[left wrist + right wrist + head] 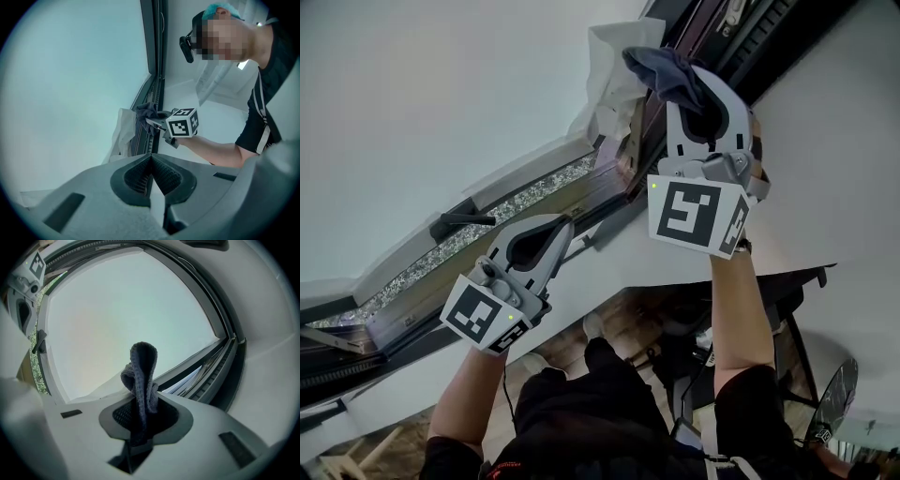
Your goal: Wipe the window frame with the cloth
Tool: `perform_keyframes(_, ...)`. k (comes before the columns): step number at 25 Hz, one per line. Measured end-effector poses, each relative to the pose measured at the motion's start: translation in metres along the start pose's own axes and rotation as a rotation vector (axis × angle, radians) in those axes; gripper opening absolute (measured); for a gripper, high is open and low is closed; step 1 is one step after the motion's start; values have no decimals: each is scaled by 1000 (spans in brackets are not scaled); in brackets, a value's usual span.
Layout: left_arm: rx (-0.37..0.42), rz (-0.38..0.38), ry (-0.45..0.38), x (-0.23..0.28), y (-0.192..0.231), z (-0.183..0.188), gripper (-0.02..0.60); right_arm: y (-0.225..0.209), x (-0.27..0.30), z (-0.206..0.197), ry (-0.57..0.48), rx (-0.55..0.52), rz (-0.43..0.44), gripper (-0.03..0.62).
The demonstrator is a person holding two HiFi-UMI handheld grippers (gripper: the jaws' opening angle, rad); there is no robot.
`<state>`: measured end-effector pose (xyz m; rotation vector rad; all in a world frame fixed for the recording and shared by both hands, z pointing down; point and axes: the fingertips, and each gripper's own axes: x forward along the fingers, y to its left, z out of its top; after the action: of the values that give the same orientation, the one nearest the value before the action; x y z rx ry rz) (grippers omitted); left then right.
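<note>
No writing or numbers seem legible anywhere in view.

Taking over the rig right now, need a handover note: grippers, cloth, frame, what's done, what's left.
Left gripper: shut and empty, held low beside the window frame.
Right gripper: shut on the dark grey cloth, raised to the frame's upper part, next to a crumpled white sheet that hangs there.
Done: cloth is picked up and brought to the frame. The pictures don't show how much has been wiped.
Left: run the cloth along the frame rails. The white sheet may get in the way.
</note>
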<state>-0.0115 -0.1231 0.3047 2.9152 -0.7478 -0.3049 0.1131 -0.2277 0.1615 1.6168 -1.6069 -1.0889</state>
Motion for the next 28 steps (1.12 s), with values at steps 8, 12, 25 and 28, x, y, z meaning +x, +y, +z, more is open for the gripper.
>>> perform_keyframes(8, -24, 7, 24, -2, 0, -18, 21, 31, -5, -17, 29, 17, 48, 60)
perform_keyframes(12, -38, 12, 40, -3, -1, -26, 20, 48, -7, -27, 41, 25, 75, 60)
perform_keyframes(25, -72, 22, 77, -5, -4, -55, 21, 100, -16, -61, 87, 69, 145, 60)
perform_keyframes(28, -81, 25, 92, -6, -4, -64, 21, 113, -16, -66, 93, 83, 158, 60)
